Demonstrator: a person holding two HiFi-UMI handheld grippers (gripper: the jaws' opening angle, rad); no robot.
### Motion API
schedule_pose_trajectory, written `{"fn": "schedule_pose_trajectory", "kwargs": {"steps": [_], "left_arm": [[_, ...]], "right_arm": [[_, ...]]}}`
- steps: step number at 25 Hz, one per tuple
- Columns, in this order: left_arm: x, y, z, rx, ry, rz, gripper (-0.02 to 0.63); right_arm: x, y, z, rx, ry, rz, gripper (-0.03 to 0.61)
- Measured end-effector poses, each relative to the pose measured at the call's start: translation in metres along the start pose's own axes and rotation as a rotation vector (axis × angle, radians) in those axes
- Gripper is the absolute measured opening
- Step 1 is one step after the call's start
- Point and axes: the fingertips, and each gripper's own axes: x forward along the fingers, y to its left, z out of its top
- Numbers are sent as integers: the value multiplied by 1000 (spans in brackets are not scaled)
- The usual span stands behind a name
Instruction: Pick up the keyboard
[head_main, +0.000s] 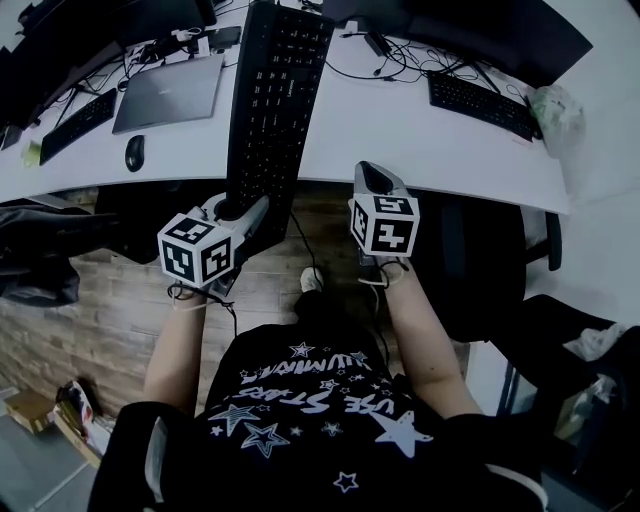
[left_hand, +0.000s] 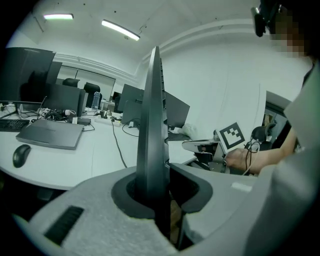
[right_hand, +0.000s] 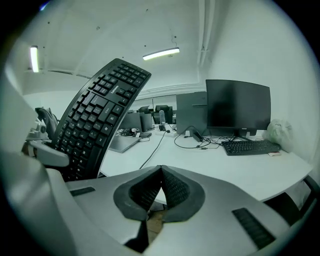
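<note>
In the head view we see the keyboard (head_main: 275, 95) whole, reaching out over the tabletop (head_main: 400, 130). Only the left gripper view shows it edge-on, its near end pinched in our left tongs (left_hand: 157, 186). Our right tongs (right_hand: 159, 175) sit closed and empty, just right of it.

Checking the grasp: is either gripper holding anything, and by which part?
The left gripper holds the black keyboard by its near short end, clamped edge-on between the jaws. The right gripper is shut on nothing.
</note>
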Motion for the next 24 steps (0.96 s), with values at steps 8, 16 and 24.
{"fn": "schedule_pose_trajectory", "kwargs": {"steps": [8,16,24], "left_arm": [[-67,-16,-40,-24,-8,-16,81],[-118,-41,-90,-29,-20,-36,81],[-145,-69,-101,-38,-19,-83,83]], "right_arm": [[-49,43,-22,39,9,-9,8],[-100,81,-64,38,15,-11,8],[-128,97,-70,61,27,-6,8]]}}
